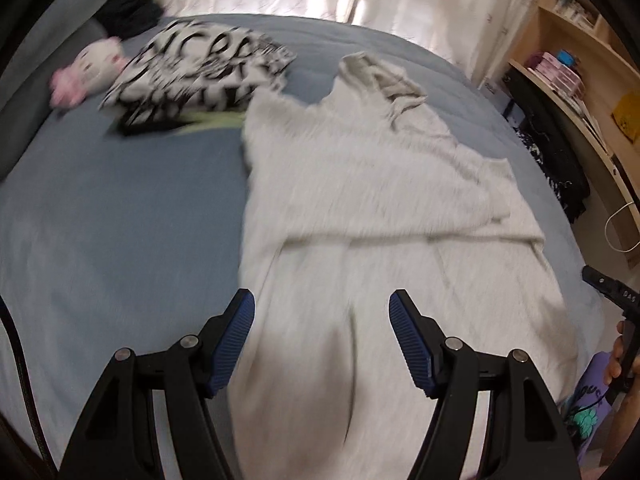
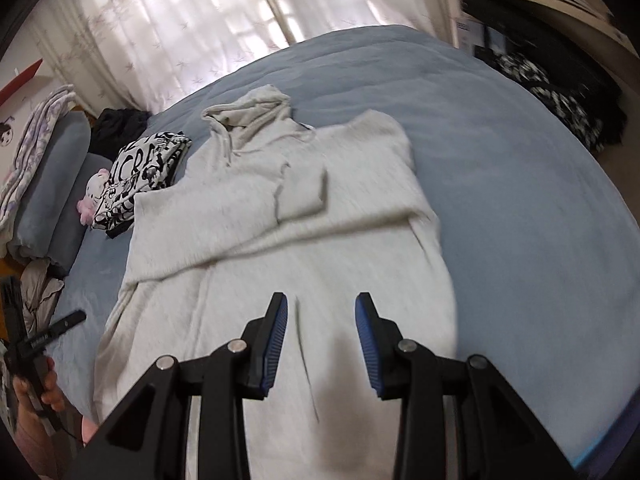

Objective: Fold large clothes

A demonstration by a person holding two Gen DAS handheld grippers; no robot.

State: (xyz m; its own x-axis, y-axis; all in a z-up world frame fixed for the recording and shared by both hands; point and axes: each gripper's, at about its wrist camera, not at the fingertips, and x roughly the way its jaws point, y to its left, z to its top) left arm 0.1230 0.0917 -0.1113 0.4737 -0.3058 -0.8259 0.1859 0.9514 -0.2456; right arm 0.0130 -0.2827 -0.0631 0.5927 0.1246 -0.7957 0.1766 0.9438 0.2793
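Your bed (image 2: 500,152) wears a blue-grey cover. On it you have the light grey hoodie (image 2: 288,240) spread flat, a folded black-and-white garment (image 2: 136,176) beside it, a pink-and-white plush toy (image 2: 92,196) and grey pillows (image 2: 60,184).

The blue bed (image 2: 520,168) is bare right of the hoodie (image 2: 288,216). On its left, folded clothes (image 2: 140,172) and a toy (image 2: 94,194) block the way.

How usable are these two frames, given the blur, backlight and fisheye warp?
Left wrist view: strong motion smear on the grey hoodie and patterned clothes; the left hand-held gripper stays sharp. Right wrist view: milder blur, hoodie hood and drawstring readable. Both views: the curtained window blows out, the bed bows, corners vignette black.
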